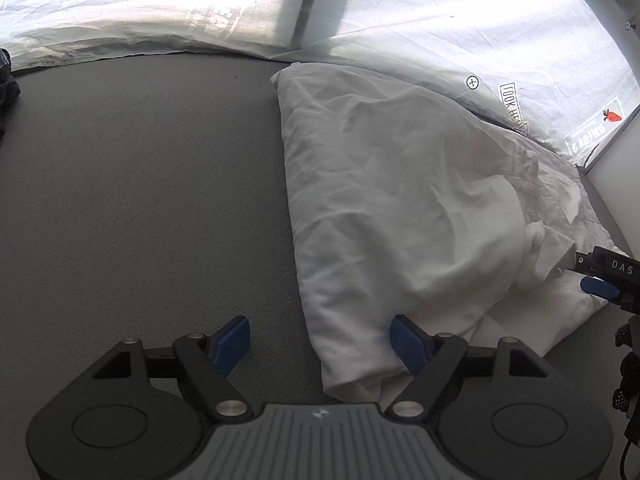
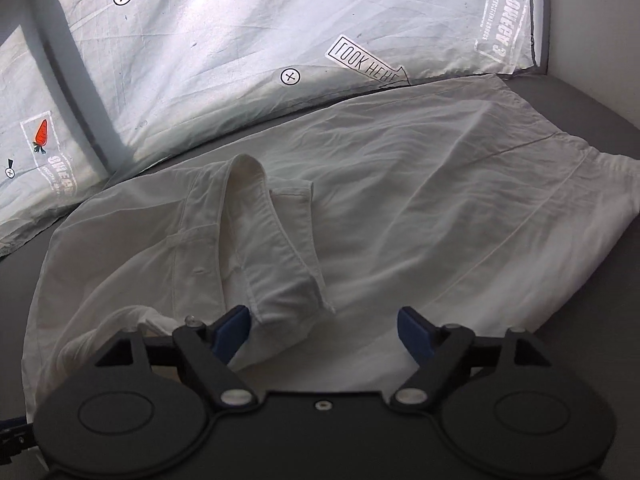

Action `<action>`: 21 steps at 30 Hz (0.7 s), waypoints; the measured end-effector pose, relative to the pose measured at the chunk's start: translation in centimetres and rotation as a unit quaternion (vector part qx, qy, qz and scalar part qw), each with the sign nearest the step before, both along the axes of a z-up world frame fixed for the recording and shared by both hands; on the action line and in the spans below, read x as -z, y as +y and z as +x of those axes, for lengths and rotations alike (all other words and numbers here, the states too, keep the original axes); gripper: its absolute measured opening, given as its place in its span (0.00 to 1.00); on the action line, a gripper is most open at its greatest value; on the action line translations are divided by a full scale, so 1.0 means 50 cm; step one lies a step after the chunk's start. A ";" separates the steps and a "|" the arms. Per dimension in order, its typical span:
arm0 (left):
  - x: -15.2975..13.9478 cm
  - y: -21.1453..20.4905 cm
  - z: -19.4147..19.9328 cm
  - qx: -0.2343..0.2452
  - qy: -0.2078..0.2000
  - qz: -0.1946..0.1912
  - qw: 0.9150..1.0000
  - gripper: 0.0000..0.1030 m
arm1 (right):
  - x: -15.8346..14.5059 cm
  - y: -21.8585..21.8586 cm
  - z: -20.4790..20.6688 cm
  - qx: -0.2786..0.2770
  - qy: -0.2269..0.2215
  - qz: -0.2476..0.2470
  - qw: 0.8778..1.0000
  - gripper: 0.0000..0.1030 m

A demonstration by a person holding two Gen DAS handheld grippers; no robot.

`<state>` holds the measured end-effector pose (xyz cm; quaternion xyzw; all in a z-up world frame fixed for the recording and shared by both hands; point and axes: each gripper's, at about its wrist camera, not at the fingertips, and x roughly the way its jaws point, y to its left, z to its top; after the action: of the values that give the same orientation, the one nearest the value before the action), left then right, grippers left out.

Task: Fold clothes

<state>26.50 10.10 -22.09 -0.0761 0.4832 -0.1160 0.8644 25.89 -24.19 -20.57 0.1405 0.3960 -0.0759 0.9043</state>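
Observation:
A white shirt lies partly folded on a dark grey surface. My left gripper is open, low over the shirt's near corner; its right blue pad rests on the cloth. In the right wrist view the shirt spreads wide, with its collar band lying toward me. My right gripper is open, just above the collar end, holding nothing. In the left wrist view the right gripper shows at the right edge, touching the collar cloth.
White printed sheets with carrot logos and cross marks hang behind the surface; they also show in the right wrist view. A dark garment lies at the far left edge. A white wall bounds the right side.

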 end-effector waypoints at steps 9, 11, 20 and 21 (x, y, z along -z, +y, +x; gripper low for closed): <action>-0.053 -0.040 -0.063 0.008 -0.040 0.053 0.998 0.76 | 0.014 -0.030 -0.094 0.015 0.017 -0.021 1.000 0.94; -0.066 -0.058 -0.085 0.007 -0.053 0.056 0.997 0.76 | 0.014 -0.046 -0.119 0.019 0.013 -0.031 0.999 0.96; -0.088 -0.181 -0.188 -0.011 -0.056 0.047 0.997 0.77 | 0.009 -0.217 -0.190 0.068 0.017 -0.036 0.997 0.86; -0.088 -0.195 -0.201 -0.014 -0.053 0.044 0.998 0.77 | 0.008 -0.247 -0.193 0.077 0.014 -0.025 0.997 0.82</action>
<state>16.46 0.35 -17.68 -0.0382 0.4405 -0.0863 0.8928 16.24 -36.52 -20.97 0.1466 0.3946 -0.1569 0.8934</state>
